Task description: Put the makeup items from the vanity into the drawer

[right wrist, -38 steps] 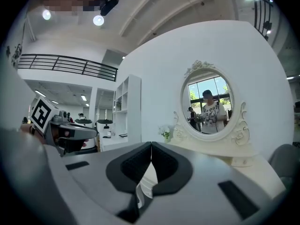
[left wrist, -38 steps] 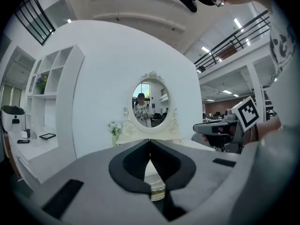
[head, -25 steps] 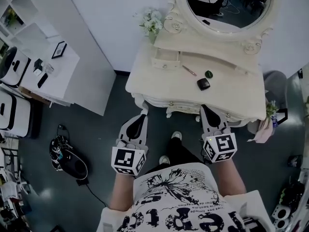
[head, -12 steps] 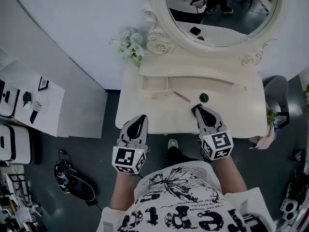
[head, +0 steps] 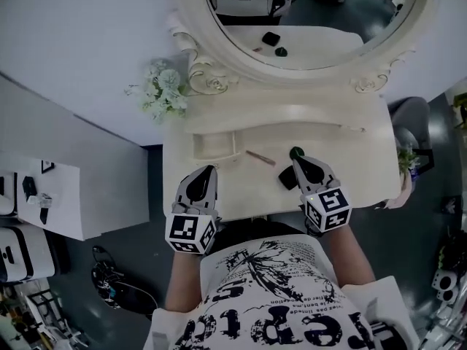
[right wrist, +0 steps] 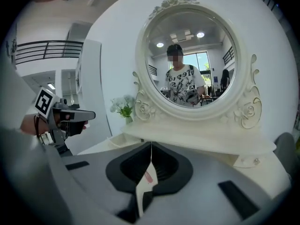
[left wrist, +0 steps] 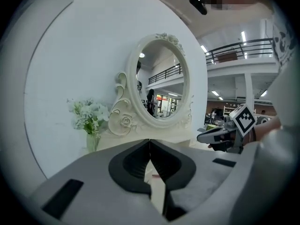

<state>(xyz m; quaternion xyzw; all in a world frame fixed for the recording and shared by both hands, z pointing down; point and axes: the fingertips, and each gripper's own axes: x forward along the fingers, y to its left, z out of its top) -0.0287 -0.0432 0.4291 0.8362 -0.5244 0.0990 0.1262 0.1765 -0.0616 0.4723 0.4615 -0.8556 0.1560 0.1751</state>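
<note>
On the cream vanity top (head: 365,159) lie a thin pinkish pencil (head: 260,157), a small round green item (head: 296,152) and a black compact (head: 287,179). A small drawer (head: 213,146) stands open in the raised shelf at the left. My right gripper (head: 298,160) is shut and empty. It hovers over the compact with its tip beside the green item. My left gripper (head: 209,170) is shut too, holds nothing, and sits over the top's front left, just short of the open drawer. In the right gripper view the pencil (right wrist: 149,176) shows through the gap under the jaws.
A big oval mirror (head: 306,13) rises behind the shelf. White flowers in a vase (head: 162,90) stand at the back left corner. A white cabinet (head: 44,188) is on the left, a grey seat (head: 412,122) on the right, black cables (head: 109,279) on the floor.
Both grippers have moved forward from before the vanity's edge to over its top. The right one has come over the black compact. Both stayed shut.
</note>
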